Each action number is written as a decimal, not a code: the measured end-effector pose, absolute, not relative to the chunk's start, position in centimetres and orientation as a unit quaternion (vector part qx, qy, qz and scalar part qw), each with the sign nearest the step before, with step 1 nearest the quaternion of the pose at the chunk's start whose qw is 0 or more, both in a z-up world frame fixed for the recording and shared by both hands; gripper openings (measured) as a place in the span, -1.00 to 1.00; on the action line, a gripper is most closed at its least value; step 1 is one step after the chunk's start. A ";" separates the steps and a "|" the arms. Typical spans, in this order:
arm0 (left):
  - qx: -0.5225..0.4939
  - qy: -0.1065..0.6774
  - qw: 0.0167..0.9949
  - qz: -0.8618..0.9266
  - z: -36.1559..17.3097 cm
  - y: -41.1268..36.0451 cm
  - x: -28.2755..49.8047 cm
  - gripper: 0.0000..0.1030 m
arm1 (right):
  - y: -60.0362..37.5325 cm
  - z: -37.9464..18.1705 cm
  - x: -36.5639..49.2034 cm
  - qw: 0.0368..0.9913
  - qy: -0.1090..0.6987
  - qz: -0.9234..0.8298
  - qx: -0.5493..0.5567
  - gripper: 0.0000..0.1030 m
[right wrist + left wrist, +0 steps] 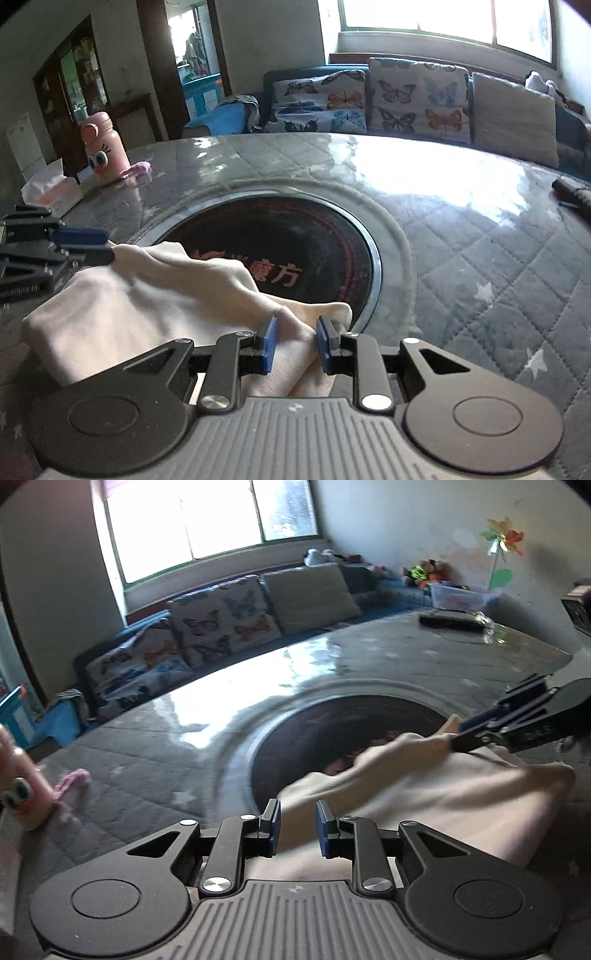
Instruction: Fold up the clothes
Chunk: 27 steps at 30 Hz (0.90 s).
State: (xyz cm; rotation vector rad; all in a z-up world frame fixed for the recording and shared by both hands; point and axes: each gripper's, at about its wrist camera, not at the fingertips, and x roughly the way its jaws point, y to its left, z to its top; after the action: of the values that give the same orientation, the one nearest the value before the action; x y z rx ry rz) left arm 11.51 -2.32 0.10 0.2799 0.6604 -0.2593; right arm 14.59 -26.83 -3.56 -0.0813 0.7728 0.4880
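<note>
A pale cream garment [122,306] lies bunched on the round grey quilted table [480,240], partly over the black round plate [295,243] in its middle. In the right wrist view, my right gripper [295,345] is shut on a gathered fold at the garment's near edge. My left gripper [105,247] pinches a raised corner at the far left. In the left wrist view, the garment [424,797] runs between the fingers of my left gripper [297,825]. A ridge of it stretches up to my right gripper [461,733] at the right.
A pink cartoon bottle [101,155], a tissue box [51,192] and a small pink item [138,168] stand at the table's far left. A dark flat object [450,622] lies at the far side. A sofa with butterfly cushions [417,99] runs behind.
</note>
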 end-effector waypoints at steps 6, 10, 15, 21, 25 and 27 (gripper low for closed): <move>0.130 0.348 0.920 -0.124 -1.7 -2.6 13.4 -0.50 | -26.7 -3.5 13.9 0.905 0.355 0.228 -0.061 -0.96; 0.111 0.357 0.920 -0.115 -2.1 -2.1 14.0 -0.48 | -26.7 -3.9 14.3 0.904 0.361 0.218 -0.072 -0.97; 0.098 0.347 0.925 -0.116 -1.2 -1.8 13.7 -0.48 | -26.5 -3.4 14.5 0.903 0.360 0.225 -0.062 -0.89; 0.093 0.350 0.924 -0.124 -1.3 -2.3 14.3 -0.48 | -24.0 -2.3 14.5 0.888 0.356 0.286 -0.046 -0.86; 0.092 0.356 0.922 -0.123 -1.9 -2.3 14.7 -0.43 | -21.9 -3.8 15.9 0.878 0.378 0.289 -0.058 -0.84; 0.089 0.353 0.923 -0.122 -1.6 -2.1 14.4 -0.41 | -21.7 -4.0 16.6 0.877 0.385 0.283 -0.047 -0.84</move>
State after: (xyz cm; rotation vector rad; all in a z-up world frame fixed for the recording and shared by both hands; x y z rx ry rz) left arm 14.43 -2.10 -1.62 0.1820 0.7255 -0.2504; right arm 16.57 -21.74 -4.02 -0.0986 0.8030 0.5901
